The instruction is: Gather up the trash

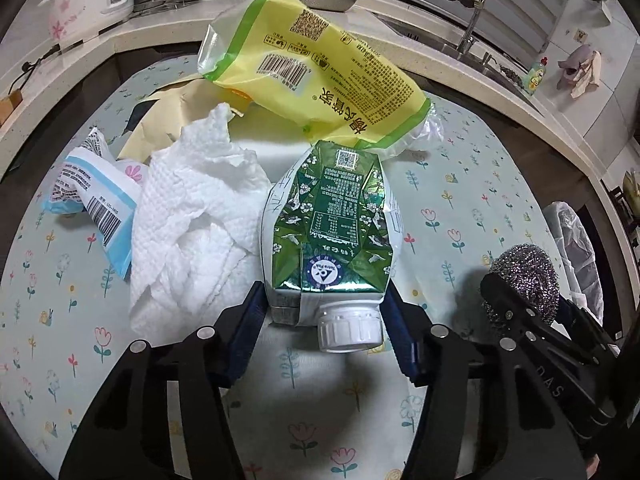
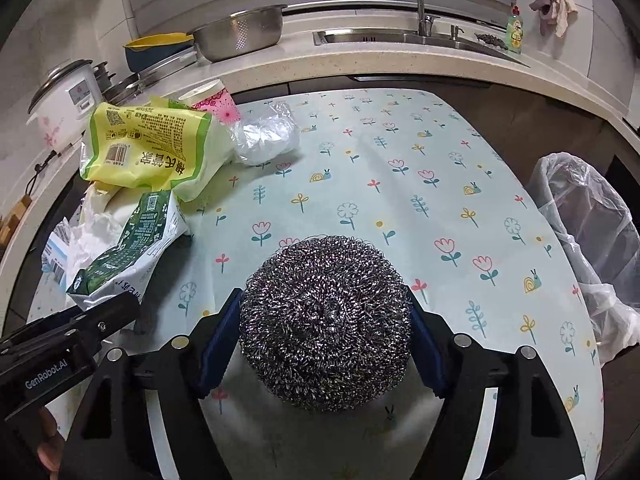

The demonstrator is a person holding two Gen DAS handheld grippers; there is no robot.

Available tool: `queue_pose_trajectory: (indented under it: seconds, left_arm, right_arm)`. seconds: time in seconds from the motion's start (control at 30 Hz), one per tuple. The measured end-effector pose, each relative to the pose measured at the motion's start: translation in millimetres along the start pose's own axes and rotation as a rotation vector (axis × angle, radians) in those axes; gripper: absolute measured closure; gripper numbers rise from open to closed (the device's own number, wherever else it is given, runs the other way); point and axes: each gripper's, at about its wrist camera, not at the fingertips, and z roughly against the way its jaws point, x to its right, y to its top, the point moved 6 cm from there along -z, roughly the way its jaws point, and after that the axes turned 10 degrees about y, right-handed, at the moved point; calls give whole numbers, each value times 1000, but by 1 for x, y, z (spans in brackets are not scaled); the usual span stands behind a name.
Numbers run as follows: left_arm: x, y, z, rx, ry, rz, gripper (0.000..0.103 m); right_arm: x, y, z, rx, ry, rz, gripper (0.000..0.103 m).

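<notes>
- The left gripper [image 1: 324, 320] has its blue-padded jaws set on either side of the cap end of a crushed green-and-white drink carton [image 1: 332, 224] with a white screw cap [image 1: 349, 330]; the pads touch the carton's sides, clamped on it.
- The carton lies on the flower-patterned pale-blue tablecloth surface [image 2: 400, 184], its far end tucked under a yellow-and-green plastic food bag [image 1: 320, 76].
- Just left of the carton sits a crumpled white paper towel [image 1: 192, 216], touching it; further left lies a blue-and-white wrapper with a barcode [image 1: 92, 200], and a tan paper sheet [image 1: 160, 120] shows behind the towel.
- The right gripper [image 2: 326, 328] holds a round steel-wool scouring ball [image 2: 326, 324] between its jaws, both pads pressed against the ball's sides.
- Beyond the yellow bag in the right wrist view, a pink-and-white paper cup [image 2: 212, 100] lies tilted, and a crumpled clear plastic bag [image 2: 266, 134] rests beside it on the surface.
- At the right edge of the surface, a bin lined with a clear plastic bag [image 2: 588, 216] stands open; what is inside cannot be made out.
- On the counter behind, a perforated steel colander bowl [image 2: 240, 36] stands near a sink [image 2: 400, 38]; whether anything is in them is hidden.
</notes>
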Motion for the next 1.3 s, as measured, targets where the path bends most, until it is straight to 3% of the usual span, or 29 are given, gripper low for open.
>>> queue_pose_trajectory:
  seconds: [0.73,0.77,0.8,0.83,1.03,1.3]
  left_arm:
    - [61,-10,93,150,-68,-104,53]
    - [65,-10,96,155,-78,-111,65]
    - [69,-11,98,149,-83,-122,92]
    - [75,-13,99,138,-99,-138,103]
    - [93,-20,100,120,-109,-156,101]
    - [88,-27,99,95,-118,-132,101]
  right_arm:
    - [26,3,100,140,-12,-28,31]
    - [28,4,104,147,-14,-30,31]
    - [31,4,109,153,-16,-34,31]
    - [34,3,114,159,-19,-38,31]
    - [53,-2,134,183,-36,-64,31]
    - [70,-13,141,182,-39,-94,31]
